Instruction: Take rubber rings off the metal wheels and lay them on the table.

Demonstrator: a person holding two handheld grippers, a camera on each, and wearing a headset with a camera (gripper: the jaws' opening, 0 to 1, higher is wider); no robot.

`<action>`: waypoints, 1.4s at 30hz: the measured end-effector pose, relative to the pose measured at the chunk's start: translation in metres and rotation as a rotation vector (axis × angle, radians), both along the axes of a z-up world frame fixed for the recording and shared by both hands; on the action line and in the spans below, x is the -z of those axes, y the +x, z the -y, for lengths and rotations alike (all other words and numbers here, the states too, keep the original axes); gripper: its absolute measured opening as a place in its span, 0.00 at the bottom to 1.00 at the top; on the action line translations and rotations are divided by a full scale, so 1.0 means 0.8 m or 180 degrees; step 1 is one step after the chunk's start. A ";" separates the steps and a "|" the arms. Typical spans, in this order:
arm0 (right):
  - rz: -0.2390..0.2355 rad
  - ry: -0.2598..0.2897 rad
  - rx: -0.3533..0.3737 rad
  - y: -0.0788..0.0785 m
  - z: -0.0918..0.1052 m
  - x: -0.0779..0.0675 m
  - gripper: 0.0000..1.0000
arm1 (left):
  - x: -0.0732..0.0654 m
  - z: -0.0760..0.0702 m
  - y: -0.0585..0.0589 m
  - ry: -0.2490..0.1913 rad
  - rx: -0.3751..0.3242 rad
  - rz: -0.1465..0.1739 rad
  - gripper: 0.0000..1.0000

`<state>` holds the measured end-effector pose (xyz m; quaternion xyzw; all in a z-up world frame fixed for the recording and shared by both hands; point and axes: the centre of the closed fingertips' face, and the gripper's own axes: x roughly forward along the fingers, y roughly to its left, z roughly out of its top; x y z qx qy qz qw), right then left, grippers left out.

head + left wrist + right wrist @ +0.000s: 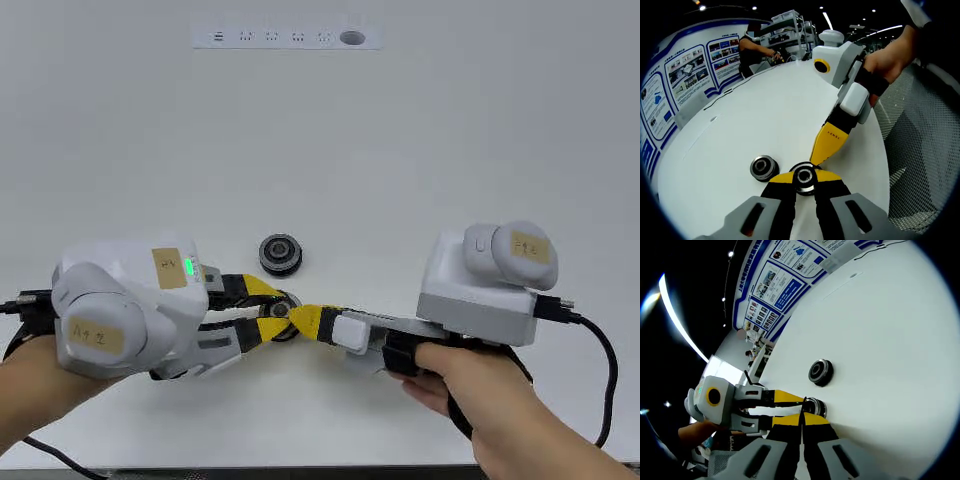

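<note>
A metal wheel (pixel 804 178) with a black rubber ring sits between the yellow tips of my left gripper (pixel 804 174), which is shut on it just above the table. In the head view that gripper (pixel 272 308) comes in from the left. My right gripper (pixel 303 318) reaches in from the right with its jaws pressed together, and its tips (pixel 802 415) touch the rim of the held wheel (pixel 815 407). A second wheel (pixel 281 253) with its black ring lies flat on the table just beyond, untouched.
The white table (pixel 400 180) stretches wide and bare behind the wheels. A power strip (pixel 288 38) lies at its far edge. A person (pixel 752 47) stands by shelves beyond the table's far end.
</note>
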<state>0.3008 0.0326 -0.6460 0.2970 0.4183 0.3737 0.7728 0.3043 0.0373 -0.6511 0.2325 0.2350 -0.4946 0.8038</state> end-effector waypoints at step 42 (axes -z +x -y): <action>-0.0084 0.0036 0.0722 0.038 0.068 -0.010 0.02 | -0.022 -0.010 0.004 -0.0059 -0.0135 0.0051 0.19</action>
